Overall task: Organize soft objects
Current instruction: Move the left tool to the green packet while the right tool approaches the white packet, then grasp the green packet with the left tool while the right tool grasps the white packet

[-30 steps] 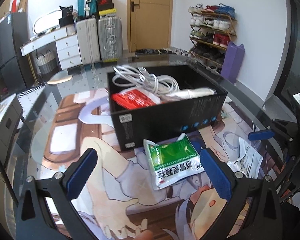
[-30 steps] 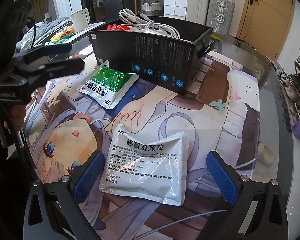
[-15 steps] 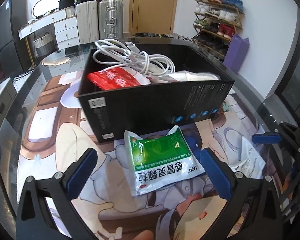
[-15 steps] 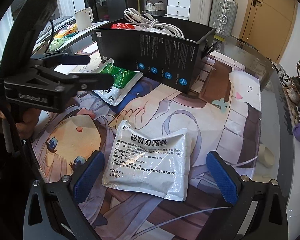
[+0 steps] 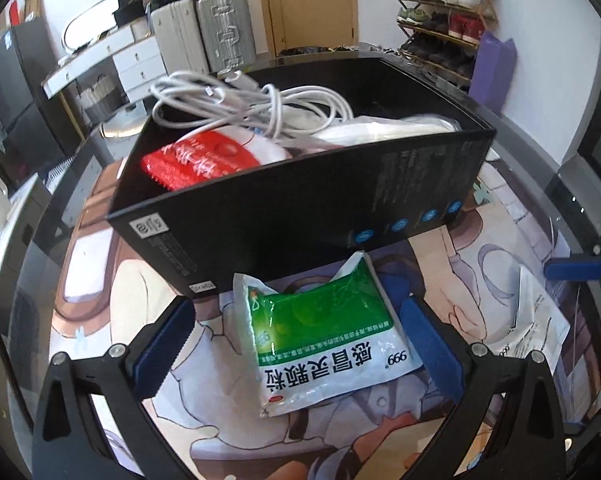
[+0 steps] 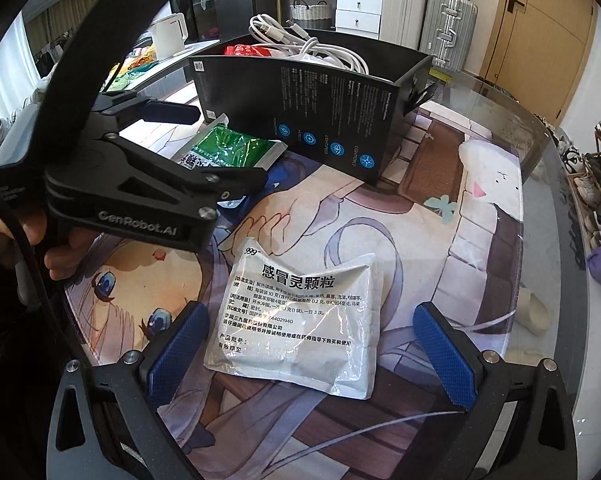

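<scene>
silver suitcases (image 5: pixel 220 28) beside wooden door (image 5: pixel 312 4); shoe rack (image 5: pixel 444 8) right.

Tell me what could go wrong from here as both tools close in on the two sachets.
The green sachet lies against the black box wall, so the open left tool may nudge the box. The white sachet lies flat on the mat; the open right tool could slip off it. The box already holds a white cable piled above its rim, which may snag or spill.
</scene>
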`<action>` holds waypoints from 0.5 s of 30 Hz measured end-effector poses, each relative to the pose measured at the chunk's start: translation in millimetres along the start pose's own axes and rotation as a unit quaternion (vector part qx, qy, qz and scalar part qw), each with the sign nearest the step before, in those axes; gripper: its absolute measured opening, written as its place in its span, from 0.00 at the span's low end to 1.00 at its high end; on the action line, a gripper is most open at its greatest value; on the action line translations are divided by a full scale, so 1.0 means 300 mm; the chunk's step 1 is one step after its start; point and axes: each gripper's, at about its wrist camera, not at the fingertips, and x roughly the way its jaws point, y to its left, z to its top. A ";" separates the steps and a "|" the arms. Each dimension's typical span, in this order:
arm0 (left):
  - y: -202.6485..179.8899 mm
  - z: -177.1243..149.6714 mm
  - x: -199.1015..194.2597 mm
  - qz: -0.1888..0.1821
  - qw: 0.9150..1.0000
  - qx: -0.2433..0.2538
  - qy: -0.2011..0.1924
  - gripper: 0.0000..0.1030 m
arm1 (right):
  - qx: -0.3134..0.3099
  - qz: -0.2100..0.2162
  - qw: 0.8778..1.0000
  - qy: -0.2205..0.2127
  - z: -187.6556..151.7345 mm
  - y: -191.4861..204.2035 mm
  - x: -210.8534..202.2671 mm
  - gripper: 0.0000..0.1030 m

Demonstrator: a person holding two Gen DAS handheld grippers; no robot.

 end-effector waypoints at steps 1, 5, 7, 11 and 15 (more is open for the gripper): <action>0.007 -0.001 0.002 -0.003 1.000 -0.004 0.002 1.00 | 0.000 0.000 1.000 0.000 0.000 0.000 -0.001 0.99; 0.031 -0.004 0.008 -0.015 1.000 -0.016 0.009 1.00 | 0.000 0.000 1.000 0.000 -0.001 0.000 0.000 0.99; 0.039 -0.004 0.006 -0.012 1.000 -0.016 0.008 1.00 | 0.000 0.000 1.000 0.000 0.000 0.001 -0.001 0.99; 0.059 -0.015 0.007 -0.011 1.000 -0.022 0.010 1.00 | 0.000 0.000 1.000 0.000 -0.001 0.001 -0.001 0.99; 0.077 -0.022 0.009 -0.016 0.999 -0.031 0.013 1.00 | -0.001 0.000 1.000 0.000 -0.001 0.001 -0.001 0.99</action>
